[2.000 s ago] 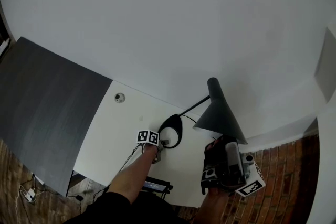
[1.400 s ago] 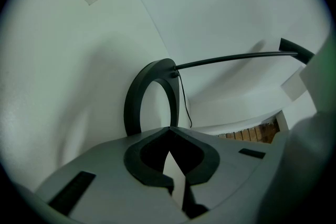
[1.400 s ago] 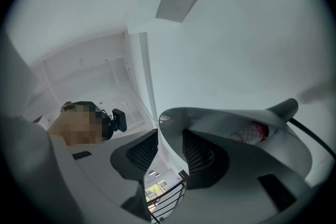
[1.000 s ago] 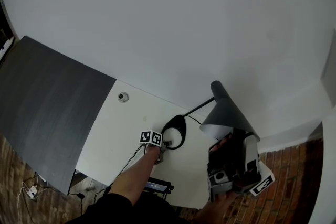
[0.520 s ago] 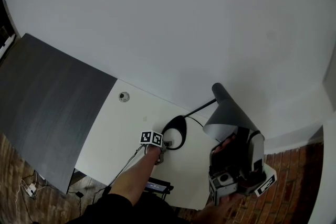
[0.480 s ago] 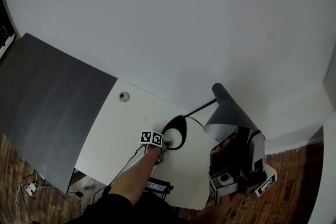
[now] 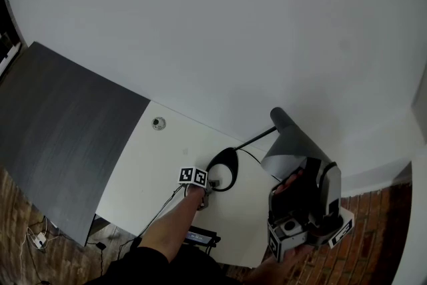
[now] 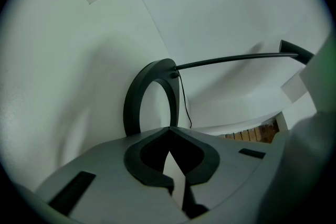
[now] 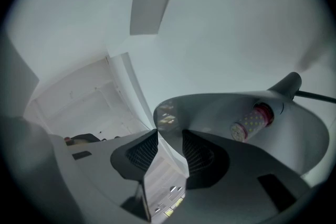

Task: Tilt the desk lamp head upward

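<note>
Head view: lamp head point(image 7: 293, 147) held by the right gripper point(image 7: 293, 180) above the right end of the smooth white desk point(image 7: 153, 170).
We note a dark cone shade, glossy inside, its thin rim clamped between the right gripper's point(image 9: 169, 152) ribbed pads point(image 9: 144, 156). A dotted bulb point(image 9: 252, 122) sits in its throat. The left gripper point(image 8: 169, 131), jaws together, points at the black ring base point(image 8: 134, 107). A thin rod point(image 8: 231, 60) runs off it.

A small round grey fitting point(image 7: 158, 123) is set in the white desk top point(image 7: 148, 167). A dark grey flat panel point(image 7: 60, 123) adjoins it at the left. A reddish brick floor point(image 7: 381, 245) is seen below.
</note>
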### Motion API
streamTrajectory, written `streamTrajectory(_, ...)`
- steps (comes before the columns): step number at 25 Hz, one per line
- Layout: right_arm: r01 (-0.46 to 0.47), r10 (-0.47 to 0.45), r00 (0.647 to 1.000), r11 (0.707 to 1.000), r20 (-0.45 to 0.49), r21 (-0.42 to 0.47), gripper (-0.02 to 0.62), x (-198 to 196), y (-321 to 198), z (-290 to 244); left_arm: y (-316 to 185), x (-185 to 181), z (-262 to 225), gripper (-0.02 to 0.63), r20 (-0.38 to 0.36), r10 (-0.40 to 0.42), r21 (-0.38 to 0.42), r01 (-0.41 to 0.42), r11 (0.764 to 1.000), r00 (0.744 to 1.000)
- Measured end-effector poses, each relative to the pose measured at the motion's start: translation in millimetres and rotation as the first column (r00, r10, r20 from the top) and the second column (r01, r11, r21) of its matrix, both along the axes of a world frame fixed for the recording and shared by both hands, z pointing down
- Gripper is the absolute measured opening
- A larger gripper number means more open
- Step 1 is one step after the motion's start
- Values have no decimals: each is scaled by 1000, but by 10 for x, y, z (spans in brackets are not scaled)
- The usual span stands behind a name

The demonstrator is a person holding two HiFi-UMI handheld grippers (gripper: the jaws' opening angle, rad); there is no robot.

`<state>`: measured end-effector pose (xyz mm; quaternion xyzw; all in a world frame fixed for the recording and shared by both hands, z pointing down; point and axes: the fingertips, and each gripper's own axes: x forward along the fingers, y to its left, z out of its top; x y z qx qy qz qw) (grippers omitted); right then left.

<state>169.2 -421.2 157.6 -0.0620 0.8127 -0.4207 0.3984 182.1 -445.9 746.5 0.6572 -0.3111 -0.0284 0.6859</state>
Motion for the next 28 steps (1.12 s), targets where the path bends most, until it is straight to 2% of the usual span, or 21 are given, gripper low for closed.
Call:
streamTrajectory(4,19,-19,999,1000,28,-9,155,20,-22,19,-2,4,9,9,0,1,-2,-1,1000,1000)
streamTrajectory(12,31,-30,999,999,27,-17,155,24,-3,90,-5,-27,-2,11,-6,-7,3,7,1000,1000)
streamTrajectory(15,33,-33,999,999,13,12,155,29,42,124,-5,-37,8,11,-7,-11,-1,11,1000,1000)
streamTrajectory(19,12,-5,996,997,-95,73,155,-108,117,128,-8,-51,26,11,-18,-22,1,22,1000,1000)
streamTrajectory(23,46,-31,971,997,-237,57,155,-235,183,512,9,-125,16,11,-69,-80,1,81,997,994)
streamTrajectory(25,59,-47,958,998,-283,32,155,-218,209,736,2,-164,-72,11,-126,-113,7,115,993,986)
streamTrajectory(28,38,-41,945,999,-324,-15,155,-126,207,1054,-110,-254,-490,11,-239,-127,98,154,983,963)
